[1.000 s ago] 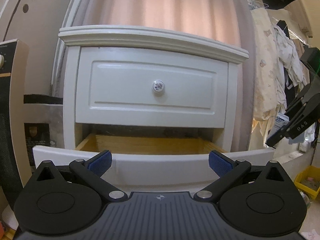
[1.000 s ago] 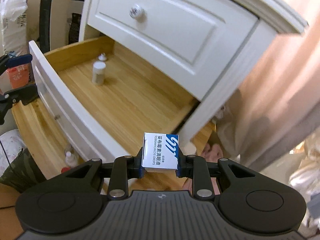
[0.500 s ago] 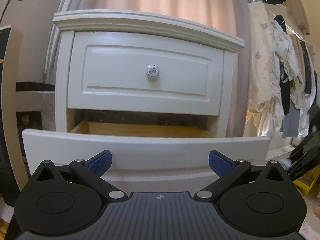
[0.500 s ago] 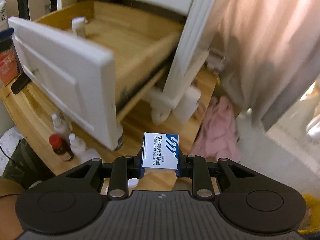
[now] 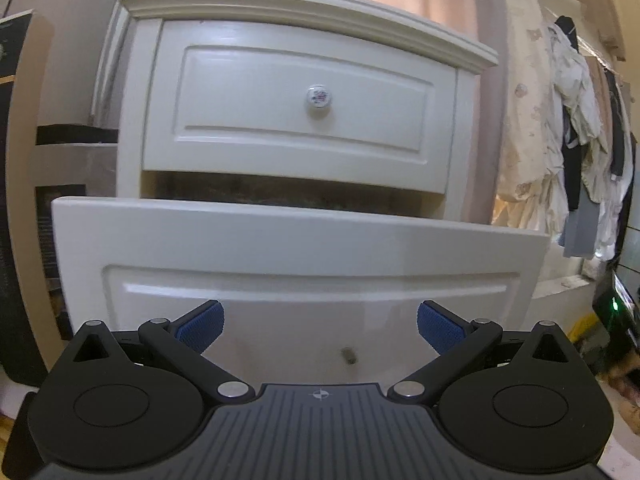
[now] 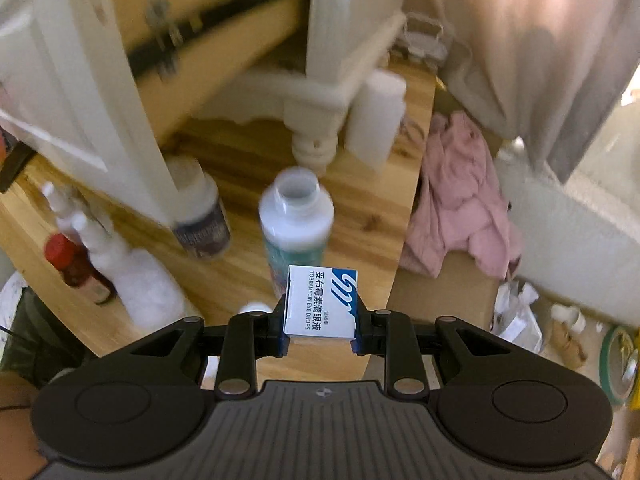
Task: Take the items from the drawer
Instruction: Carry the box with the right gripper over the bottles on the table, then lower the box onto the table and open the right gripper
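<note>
The white nightstand's lower drawer [image 5: 296, 256] is pulled out; its front panel fills the left wrist view, with the shut upper drawer [image 5: 300, 112] above. My left gripper [image 5: 319, 326] is open and empty, close in front of the lower drawer's front. My right gripper [image 6: 320, 320] is shut on a white and blue eye drops box [image 6: 322, 300], held above the wooden surface [image 6: 240, 276] beside the nightstand's leg [image 6: 316, 136]. The drawer's inside is hidden in both views.
On the wooden surface below the right gripper stand a white bottle with teal label [image 6: 295, 224], a dark-labelled jar [image 6: 202, 220], a white spray bottle [image 6: 120, 268] and a red-capped bottle [image 6: 76, 272]. A pink cloth [image 6: 460, 200] lies to the right. Clothes [image 5: 560, 140] hang right of the nightstand.
My right gripper has carried the eye drops box out of the drawer and down to the wooden surface by the bottles. My left gripper has sunk lower, level with the drawer front.
</note>
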A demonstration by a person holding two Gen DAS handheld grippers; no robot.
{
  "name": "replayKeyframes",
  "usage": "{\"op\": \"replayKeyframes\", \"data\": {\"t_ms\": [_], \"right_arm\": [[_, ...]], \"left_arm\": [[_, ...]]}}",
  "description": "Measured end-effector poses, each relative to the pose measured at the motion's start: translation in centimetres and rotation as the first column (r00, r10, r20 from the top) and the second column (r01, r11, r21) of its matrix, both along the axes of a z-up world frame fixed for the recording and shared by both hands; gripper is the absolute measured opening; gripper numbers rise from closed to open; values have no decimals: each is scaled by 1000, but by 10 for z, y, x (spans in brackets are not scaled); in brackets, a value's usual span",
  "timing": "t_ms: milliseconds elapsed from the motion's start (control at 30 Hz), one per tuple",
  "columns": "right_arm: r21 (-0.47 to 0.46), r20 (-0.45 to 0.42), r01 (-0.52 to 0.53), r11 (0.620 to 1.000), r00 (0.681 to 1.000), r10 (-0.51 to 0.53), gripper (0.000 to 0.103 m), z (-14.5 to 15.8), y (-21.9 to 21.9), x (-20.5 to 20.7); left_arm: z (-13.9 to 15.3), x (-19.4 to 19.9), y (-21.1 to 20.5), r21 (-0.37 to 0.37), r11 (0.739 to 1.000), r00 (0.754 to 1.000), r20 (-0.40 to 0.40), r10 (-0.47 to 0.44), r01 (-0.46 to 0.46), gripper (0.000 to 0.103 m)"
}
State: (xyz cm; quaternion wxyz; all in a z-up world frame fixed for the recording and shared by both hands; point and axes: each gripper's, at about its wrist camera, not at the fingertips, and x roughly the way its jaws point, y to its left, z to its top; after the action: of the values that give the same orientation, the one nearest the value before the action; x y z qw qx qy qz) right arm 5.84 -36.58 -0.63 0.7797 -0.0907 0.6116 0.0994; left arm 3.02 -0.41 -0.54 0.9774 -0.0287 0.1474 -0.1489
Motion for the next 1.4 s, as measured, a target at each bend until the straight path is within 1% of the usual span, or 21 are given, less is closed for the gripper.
{"op": "replayKeyframes", "data": {"t_ms": [133,233,400,467,567,767,867,967,1033,1100,1233,1367,1400], "right_arm": [[-15,-20,15,1000,1000,-15,27,-24,0,-12],[-16,-37,22,1000,999,-23,27,-39,3,-19],[-21,-64,24,999,998,-26,27,-59,7,-27],[-31,-71,20,999,997,-22,27,-66,9,-28],[-42,-76,43,998,996,-46,27,-74,10,-30],[-29,-108,62,998,992,-65,27,-93,9,-32],[-19,-107,69,997,992,-71,27,-95,9,-31],[-17,-105,70,997,992,-71,27,-96,9,-30],[-17,-105,63,998,992,-65,28,-97,7,-28],[-20,-106,71,997,992,-73,28,-91,14,-33],[-10,-113,85,996,990,-85,28,-92,14,-32],[-14,-109,80,997,991,-81,31,-92,15,-30],[-10,-111,81,997,990,-81,33,-91,16,-30]], "left_arm": [[-8,2,8,-28,999,1000,-9,18,-18,103],[-12,-3,14,-62,997,998,23,50,-48,103],[-18,-12,15,-61,995,995,64,80,-76,103],[-21,-13,15,-58,995,994,62,85,-81,103],[-26,-12,16,-54,993,994,46,104,-101,103],[-33,-11,23,-63,988,989,20,145,-143,103],[-36,-9,24,-62,986,988,-1,153,-153,103],[-38,-6,25,-73,989,991,-38,129,-131,103],[-39,-6,25,-68,989,991,-32,132,-134,103],[-39,-6,24,-67,988,990,-29,135,-137,103],[-40,-5,26,-78,989,991,-45,122,-126,103],[-39,-6,28,-79,987,990,-34,140,-142,103],[-39,-6,29,-80,986,989,-34,141,-143,103]]}}
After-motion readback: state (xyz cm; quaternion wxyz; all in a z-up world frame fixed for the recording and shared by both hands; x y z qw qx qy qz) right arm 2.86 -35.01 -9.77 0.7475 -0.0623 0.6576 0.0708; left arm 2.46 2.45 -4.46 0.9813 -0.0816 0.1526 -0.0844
